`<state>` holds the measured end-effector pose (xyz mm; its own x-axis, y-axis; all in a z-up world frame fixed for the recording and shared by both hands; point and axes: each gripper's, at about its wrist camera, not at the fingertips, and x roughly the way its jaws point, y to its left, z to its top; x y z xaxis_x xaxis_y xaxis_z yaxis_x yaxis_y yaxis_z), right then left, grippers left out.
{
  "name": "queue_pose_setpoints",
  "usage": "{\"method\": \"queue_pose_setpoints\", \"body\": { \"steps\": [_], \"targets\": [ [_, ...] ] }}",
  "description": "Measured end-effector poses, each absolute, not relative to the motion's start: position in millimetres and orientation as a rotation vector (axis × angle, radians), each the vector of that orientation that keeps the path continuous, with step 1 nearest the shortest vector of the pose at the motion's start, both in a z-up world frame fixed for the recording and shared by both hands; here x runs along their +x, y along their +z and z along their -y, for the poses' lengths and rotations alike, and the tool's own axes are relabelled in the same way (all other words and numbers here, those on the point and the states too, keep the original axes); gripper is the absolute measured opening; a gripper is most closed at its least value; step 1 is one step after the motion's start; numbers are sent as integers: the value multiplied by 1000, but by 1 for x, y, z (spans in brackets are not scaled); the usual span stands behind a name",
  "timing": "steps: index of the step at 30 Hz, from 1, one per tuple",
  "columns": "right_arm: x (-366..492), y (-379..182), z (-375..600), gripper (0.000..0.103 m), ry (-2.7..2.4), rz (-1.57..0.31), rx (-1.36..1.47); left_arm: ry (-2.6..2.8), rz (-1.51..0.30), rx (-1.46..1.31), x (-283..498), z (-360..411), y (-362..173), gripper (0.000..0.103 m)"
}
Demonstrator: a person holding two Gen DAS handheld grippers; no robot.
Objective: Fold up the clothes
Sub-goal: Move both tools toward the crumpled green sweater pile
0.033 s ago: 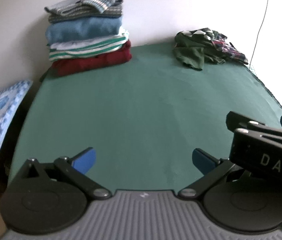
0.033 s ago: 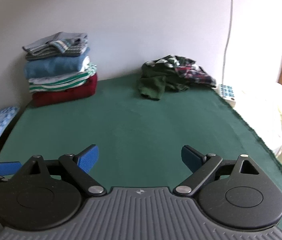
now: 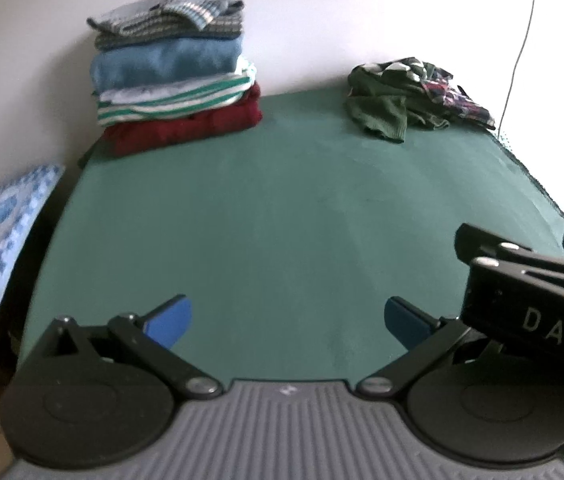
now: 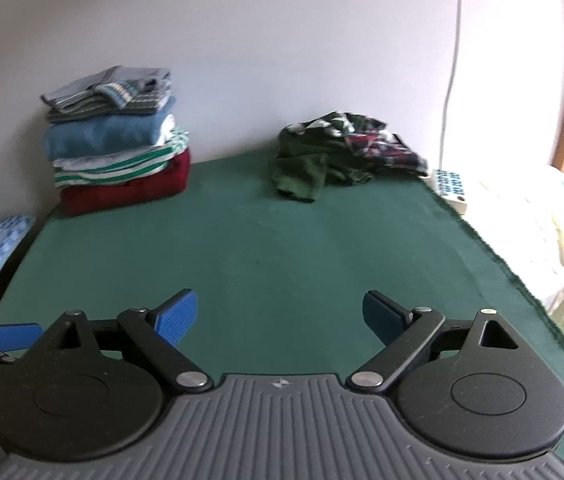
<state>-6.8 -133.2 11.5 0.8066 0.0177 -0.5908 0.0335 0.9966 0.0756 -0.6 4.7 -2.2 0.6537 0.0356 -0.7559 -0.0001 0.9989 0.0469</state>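
Left wrist view: the left claw (image 3: 286, 318) stands wide apart, holding and touching nothing, above the bare green tabletop (image 3: 282, 216). Beyond it, the folded stack (image 3: 173, 76) sits at the tabletop's far left corner; the crumpled clothes (image 3: 410, 96) lie at its far right. The right claw's body, lettered "DAS", is cut off at the frame edge.

Right wrist view: the right claw (image 4: 279, 316) is likewise spread wide and empty over the tabletop (image 4: 282, 240). One blue fingertip (image 4: 13, 334) of the left claw shows partly. Glare washes out everything past the tabletop's right edge.
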Motion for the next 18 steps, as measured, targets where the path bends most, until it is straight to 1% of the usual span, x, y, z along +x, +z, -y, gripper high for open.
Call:
{"method": "queue_pose_setpoints", "body": {
  "steps": [5,10,12,18],
  "targets": [
    [-8,5,132,92,10,-651,123,25,-883,66,3,-1,-10,102],
    [-10,-3,151,92,-24,-646,122,7,-860,73,-3,23,-15,102],
    [-10,-7,159,92,-38,-643,119,-28,-853,67,-2,11,-17,102],
    [-5,-13,168,92,-35,-647,129,9,-858,80,8,27,-15,102]
  ]
}}
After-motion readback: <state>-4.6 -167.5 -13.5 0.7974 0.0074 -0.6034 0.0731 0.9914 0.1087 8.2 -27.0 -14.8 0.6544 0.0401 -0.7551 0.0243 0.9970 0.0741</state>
